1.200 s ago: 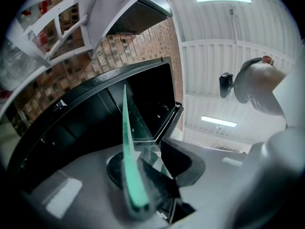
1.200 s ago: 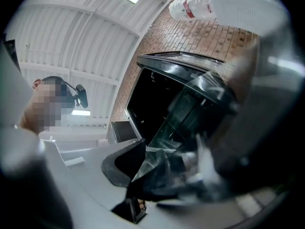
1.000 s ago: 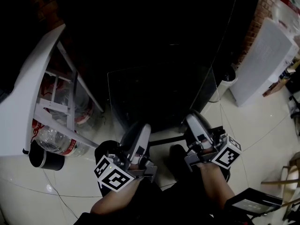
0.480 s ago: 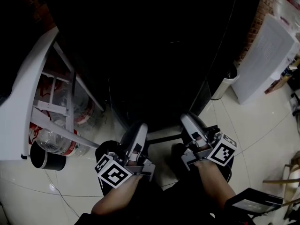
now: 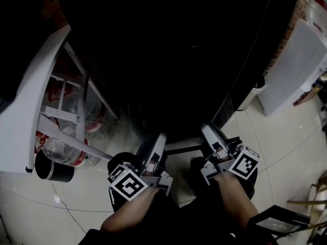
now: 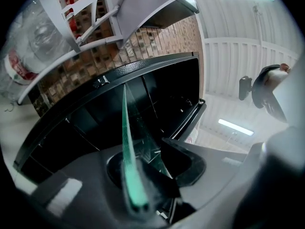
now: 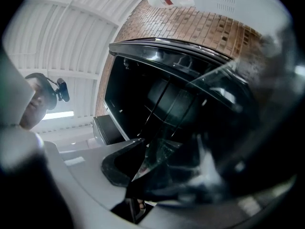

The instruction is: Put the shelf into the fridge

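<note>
I hold a clear glass shelf by its near edge (image 5: 180, 146) with both grippers; the rest of the pane is lost in the dark of the open black fridge (image 5: 184, 60). My left gripper (image 5: 157, 146) is shut on the shelf, whose green edge (image 6: 127, 142) runs out from between the jaws of that gripper (image 6: 143, 178) toward the fridge's compartments (image 6: 109, 109). My right gripper (image 5: 210, 136) is shut on the same pane (image 7: 209, 87), which passes between the jaws of this gripper (image 7: 159, 168) toward the fridge opening (image 7: 152, 85).
The white fridge door (image 5: 23, 111) stands open at the left, with water bottles (image 5: 64, 154) in its racks and a black cup (image 5: 51, 171) below. A white unit (image 5: 301, 60) and a small bin (image 5: 254, 93) stand at the right. A chair (image 5: 312, 203) is at the lower right.
The shelf has gone forward into the fridge: its outline, plain over the floor a second ago, is now almost wholly in the dark. Both grippers have followed slightly forward.
</note>
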Motion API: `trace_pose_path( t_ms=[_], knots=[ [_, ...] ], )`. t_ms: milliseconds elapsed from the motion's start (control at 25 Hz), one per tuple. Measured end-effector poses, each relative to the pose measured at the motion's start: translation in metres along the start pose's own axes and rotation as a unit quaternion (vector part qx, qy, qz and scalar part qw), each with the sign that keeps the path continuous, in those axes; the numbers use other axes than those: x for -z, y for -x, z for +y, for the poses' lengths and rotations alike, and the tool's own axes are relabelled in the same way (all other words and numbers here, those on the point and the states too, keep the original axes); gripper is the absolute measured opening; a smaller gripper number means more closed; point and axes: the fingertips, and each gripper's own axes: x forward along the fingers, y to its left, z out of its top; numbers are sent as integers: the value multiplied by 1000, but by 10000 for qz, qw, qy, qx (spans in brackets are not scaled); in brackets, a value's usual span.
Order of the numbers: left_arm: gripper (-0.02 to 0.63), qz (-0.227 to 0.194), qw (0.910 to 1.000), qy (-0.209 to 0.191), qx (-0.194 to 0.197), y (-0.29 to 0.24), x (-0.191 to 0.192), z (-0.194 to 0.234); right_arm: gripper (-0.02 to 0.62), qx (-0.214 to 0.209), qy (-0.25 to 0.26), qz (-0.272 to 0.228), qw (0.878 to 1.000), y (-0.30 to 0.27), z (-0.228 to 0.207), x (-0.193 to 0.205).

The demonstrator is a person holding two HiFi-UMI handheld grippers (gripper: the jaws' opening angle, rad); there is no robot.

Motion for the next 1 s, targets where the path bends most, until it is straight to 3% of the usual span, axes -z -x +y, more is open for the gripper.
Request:
trace_pose_path(
  t_ms=[200, 1000],
  knots=[
    [74, 19, 9999, 45, -136, -4, -1, 12, 95, -59, -95, 67, 9999, -11, -6, 2],
    [72, 209, 9971, 452, -573, -21, -2, 54, 95, 369, -325, 207, 9986, -35, -43, 7]
  ],
)
